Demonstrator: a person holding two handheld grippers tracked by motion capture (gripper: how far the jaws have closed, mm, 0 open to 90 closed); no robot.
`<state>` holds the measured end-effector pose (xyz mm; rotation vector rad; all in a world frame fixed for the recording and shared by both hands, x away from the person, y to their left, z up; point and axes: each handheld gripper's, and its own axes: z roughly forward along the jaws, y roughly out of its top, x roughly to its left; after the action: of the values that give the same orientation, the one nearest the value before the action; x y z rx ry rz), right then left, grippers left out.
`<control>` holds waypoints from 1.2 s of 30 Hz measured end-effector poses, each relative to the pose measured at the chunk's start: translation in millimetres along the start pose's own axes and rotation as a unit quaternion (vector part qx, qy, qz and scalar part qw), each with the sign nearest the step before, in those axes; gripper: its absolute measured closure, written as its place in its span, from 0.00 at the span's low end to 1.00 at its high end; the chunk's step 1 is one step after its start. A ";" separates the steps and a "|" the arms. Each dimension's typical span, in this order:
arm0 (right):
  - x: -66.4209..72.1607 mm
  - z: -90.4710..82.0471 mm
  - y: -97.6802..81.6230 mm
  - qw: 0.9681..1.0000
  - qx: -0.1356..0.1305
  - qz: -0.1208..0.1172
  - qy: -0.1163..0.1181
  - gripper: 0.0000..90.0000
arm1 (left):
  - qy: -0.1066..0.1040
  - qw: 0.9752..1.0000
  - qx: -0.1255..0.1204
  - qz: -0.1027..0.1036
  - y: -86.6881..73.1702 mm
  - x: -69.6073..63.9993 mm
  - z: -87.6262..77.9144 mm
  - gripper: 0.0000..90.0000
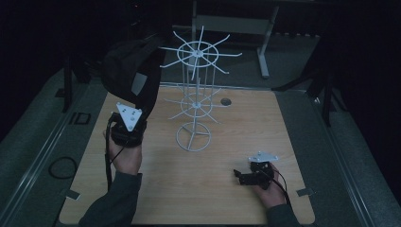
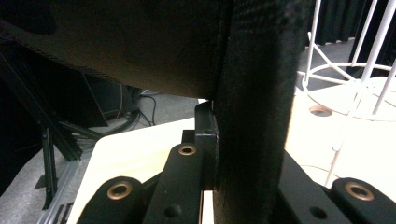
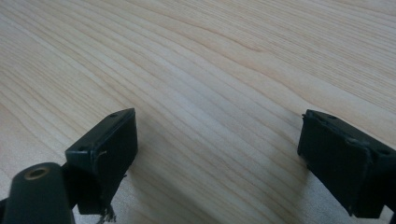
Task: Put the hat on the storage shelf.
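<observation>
Left gripper (image 1: 126,124) pinched black cap (image 1: 130,71) beside white wire rack (image 1: 195,94); right gripper (image 1: 255,176) lay spread, idle. Next, probably: hook cap onto a prong.

The left hand-held gripper (image 1: 126,124) is raised upright in the left hand (image 1: 126,153), forearm coming up from below, its jaws pressed together on a strip of black fabric. The right hand-held gripper (image 1: 242,177) lies low and level in the right hand (image 1: 267,184), pointing across toward the left one, its jaws spread wide with nothing between them.
</observation>
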<state>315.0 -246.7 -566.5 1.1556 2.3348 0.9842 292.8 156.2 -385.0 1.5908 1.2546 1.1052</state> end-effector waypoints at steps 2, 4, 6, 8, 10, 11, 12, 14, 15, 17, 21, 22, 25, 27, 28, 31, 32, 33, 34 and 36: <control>0.0 0.0 0.0 1.000 0.000 0.000 0.000 0.13 | 0.000 1.000 0.000 0.000 -0.3 -0.5 0.4 0.96; 0.0 0.0 0.0 1.000 0.000 0.000 0.000 0.13 | 0.000 1.000 0.001 0.001 -0.5 -0.9 0.5 0.96; 0.0 0.0 0.0 1.000 0.000 0.000 0.000 0.13 | 0.001 1.000 0.001 0.003 -0.6 -1.7 0.8 0.96; 0.0 0.0 0.0 1.000 0.000 0.000 0.000 0.13 | 0.000 1.000 0.002 0.004 -0.6 -2.3 1.3 0.96; 0.0 0.0 0.0 1.000 0.000 0.000 0.000 0.13 | 0.000 1.000 0.003 0.005 -0.7 -2.7 2.1 0.96; 0.0 0.0 0.0 1.000 0.000 0.000 0.000 0.13 | 0.000 1.000 0.004 0.005 -0.7 -2.9 2.4 0.96; 0.0 0.0 0.0 1.000 0.000 0.000 0.000 0.13 | 0.000 1.000 0.005 0.005 -0.8 -3.2 2.6 0.96; 0.0 0.0 0.0 1.000 0.000 0.000 0.000 0.13 | 0.000 1.000 0.004 0.004 -1.1 -3.7 2.9 0.96; 0.0 0.0 0.0 1.000 0.000 0.000 0.000 0.13 | 0.000 1.000 0.005 0.004 -1.3 -3.8 3.0 0.96; 0.0 0.0 0.0 1.000 0.000 0.000 0.000 0.13 | -0.001 1.000 0.005 0.004 -1.6 -4.0 3.2 0.96; 0.0 0.0 0.0 1.000 0.000 0.000 0.000 0.13 | -0.002 1.000 0.005 0.003 -2.3 -5.0 3.8 0.96; 0.0 0.0 0.0 1.000 0.000 0.000 0.000 0.13 | -0.003 1.000 0.006 0.002 -2.4 -5.1 4.0 0.96; 0.0 0.0 0.0 1.000 0.000 0.000 0.000 0.13 | -0.005 1.000 0.007 0.002 -2.9 -5.9 4.7 0.96; 0.0 0.0 0.0 1.000 0.000 0.000 0.000 0.13 | -0.006 1.000 0.007 0.001 -3.2 -6.5 5.1 0.96; 0.0 0.0 0.0 1.000 0.000 0.000 0.000 0.13 | -0.006 1.000 0.007 0.001 -3.3 -6.8 5.4 0.96; 0.0 0.0 0.0 1.000 0.000 0.000 0.000 0.13 | -0.007 1.000 0.008 0.001 -3.4 -8.2 5.4 0.96; 0.0 0.0 0.0 1.000 0.000 0.000 0.000 0.13 | -0.007 1.000 0.008 0.001 -3.4 -8.7 5.5 0.96; 0.0 0.0 0.0 1.000 0.000 0.000 0.000 0.13 | -0.006 1.000 0.008 0.002 -3.4 -9.2 5.7 0.96; 0.0 0.0 0.0 1.000 0.000 0.000 0.000 0.13 | -0.007 1.000 0.008 0.002 -3.5 -9.8 5.8 0.96; 0.0 0.0 0.0 1.000 0.000 0.000 0.000 0.13 | -0.007 1.000 0.008 0.003 -3.4 -10.8 5.9 0.96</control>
<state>315.0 -246.7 -566.5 1.1557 2.3350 0.9840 296.2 145.7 -391.5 1.6128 1.2529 1.0890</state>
